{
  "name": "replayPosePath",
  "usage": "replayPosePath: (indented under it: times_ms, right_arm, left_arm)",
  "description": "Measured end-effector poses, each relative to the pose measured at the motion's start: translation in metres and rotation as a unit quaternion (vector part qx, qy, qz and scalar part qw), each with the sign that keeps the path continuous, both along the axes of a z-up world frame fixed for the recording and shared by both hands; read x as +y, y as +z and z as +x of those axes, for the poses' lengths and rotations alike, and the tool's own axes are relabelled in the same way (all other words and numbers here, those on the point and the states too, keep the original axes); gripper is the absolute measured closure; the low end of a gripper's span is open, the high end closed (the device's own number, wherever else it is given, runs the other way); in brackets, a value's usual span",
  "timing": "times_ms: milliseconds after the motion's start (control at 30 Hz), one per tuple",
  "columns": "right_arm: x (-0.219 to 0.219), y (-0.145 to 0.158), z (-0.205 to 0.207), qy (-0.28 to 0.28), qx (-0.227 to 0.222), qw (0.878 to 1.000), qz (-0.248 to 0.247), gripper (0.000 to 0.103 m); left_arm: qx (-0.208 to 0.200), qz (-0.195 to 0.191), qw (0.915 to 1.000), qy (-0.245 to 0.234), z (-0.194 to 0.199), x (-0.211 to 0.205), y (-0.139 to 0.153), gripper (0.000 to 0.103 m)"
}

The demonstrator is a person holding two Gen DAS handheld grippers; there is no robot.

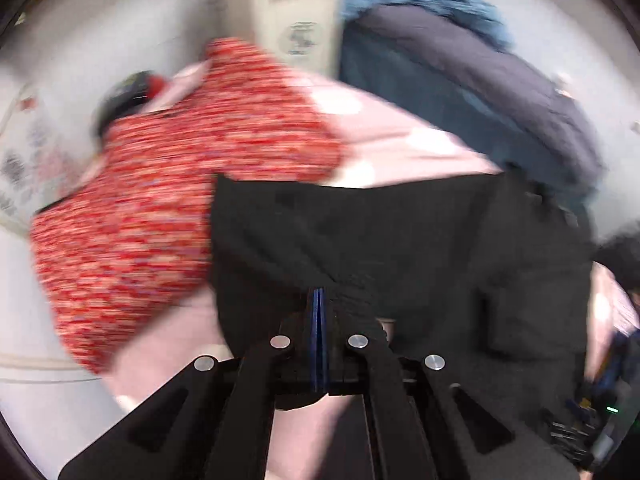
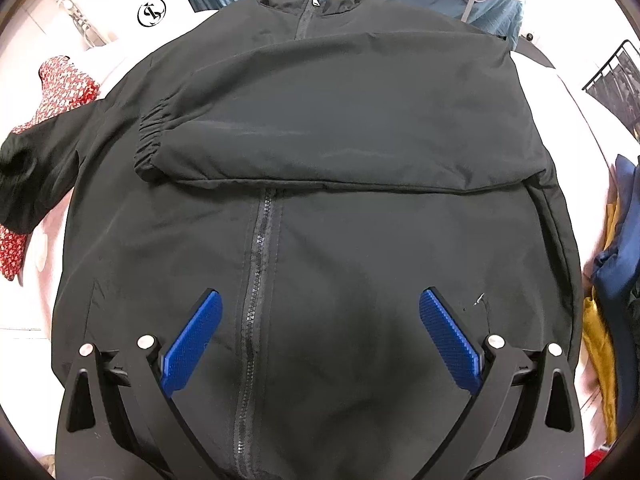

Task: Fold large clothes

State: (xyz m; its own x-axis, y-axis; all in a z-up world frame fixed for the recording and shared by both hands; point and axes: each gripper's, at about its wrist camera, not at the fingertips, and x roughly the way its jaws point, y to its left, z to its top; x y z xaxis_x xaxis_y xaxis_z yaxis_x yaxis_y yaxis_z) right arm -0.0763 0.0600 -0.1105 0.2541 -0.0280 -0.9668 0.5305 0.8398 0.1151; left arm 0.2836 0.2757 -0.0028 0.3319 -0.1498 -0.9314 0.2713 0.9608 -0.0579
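The black jacket lies zipped and face up on the pink-covered surface, one sleeve already laid flat across the chest, so the fold looks partly done. The left gripper has its jaws pinched together on a bunch of black fabric, probably the other sleeve by the red floral garment, ready to carry it over. The right gripper hangs above the hem, jaws wide apart, gripping nothing.
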Motion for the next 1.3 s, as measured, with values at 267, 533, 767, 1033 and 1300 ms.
replayPosePath:
  times_ms: [267, 533, 767, 1033, 1300]
  right_arm:
    - [-0.020, -0.004, -0.014, -0.031, -0.006, 0.999, 0.013, 0.006]
    - [-0.048, -0.016, -0.042, -0.083, 0.006, 0.996, 0.037, 0.005]
    - [-0.065, -0.031, -0.060, -0.130, 0.016, 0.989, 0.073, 0.005]
    - [-0.069, -0.042, -0.050, -0.139, 0.027, 0.985, 0.099, 0.005]
    - [-0.053, -0.030, 0.003, -0.095, -0.020, 0.986, 0.138, 0.005]
  left_arm:
    - [0.030, -0.090, 0.9842, -0.149, -0.069, -0.173, 0.009, 0.102]
    - [0.095, -0.056, 0.9648, -0.238, -0.127, -0.281, -0.056, 0.026]
    - [0.123, -0.053, 0.9585, -0.252, -0.156, -0.278, -0.085, 0.012]
    - [0.150, -0.046, 0.9390, -0.306, -0.195, -0.243, -0.108, 0.006]
    - [0.162, -0.040, 0.9664, -0.195, -0.180, -0.140, -0.137, 0.007]
